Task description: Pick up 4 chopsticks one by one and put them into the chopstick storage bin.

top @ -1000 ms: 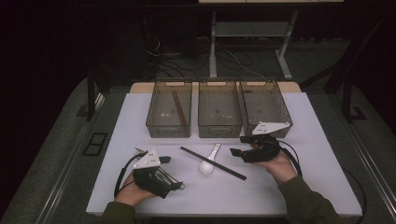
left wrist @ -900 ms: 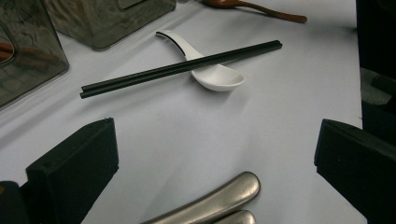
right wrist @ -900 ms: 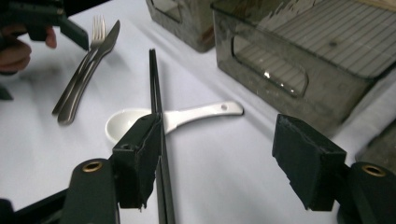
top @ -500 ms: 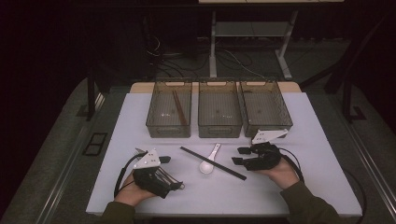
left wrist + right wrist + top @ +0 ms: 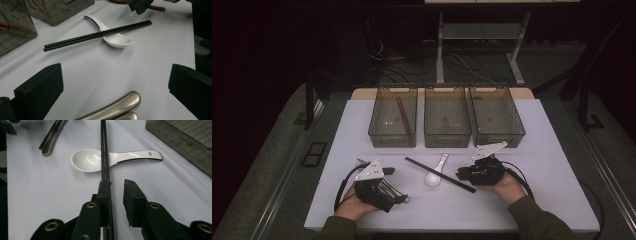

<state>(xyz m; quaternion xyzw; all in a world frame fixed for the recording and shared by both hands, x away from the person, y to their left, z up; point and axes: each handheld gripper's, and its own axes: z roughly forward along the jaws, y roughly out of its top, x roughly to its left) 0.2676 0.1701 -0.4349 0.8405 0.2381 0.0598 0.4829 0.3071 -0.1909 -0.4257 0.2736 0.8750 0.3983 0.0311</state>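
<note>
A pair of black chopsticks (image 5: pixel 439 174) lies slantwise on the white table (image 5: pixel 532 150), across the bowl of a white ceramic spoon (image 5: pixel 435 173). My right gripper (image 5: pixel 461 175) sits low at the chopsticks' right end. In the right gripper view the chopsticks (image 5: pixel 105 150) run between its jaws, against the left one, with a gap to the right one. The right gripper (image 5: pixel 117 191) has just been closing and is still open. My left gripper (image 5: pixel 395 183) rests wide open at front left, and in its own view the left gripper (image 5: pixel 115 85) stands over metal cutlery handles (image 5: pixel 115 107).
Three clear bins stand in a row at the back: the left bin (image 5: pixel 393 136) holds brown chopsticks (image 5: pixel 404 115), the middle bin (image 5: pixel 447 137) and the right bin (image 5: pixel 497 137) look bare. The metal cutlery (image 5: pixel 395 193) lies by my left gripper.
My right gripper has come down and leftward onto the chopsticks' end, and its jaws have narrowed around them. The left gripper has stayed put.
</note>
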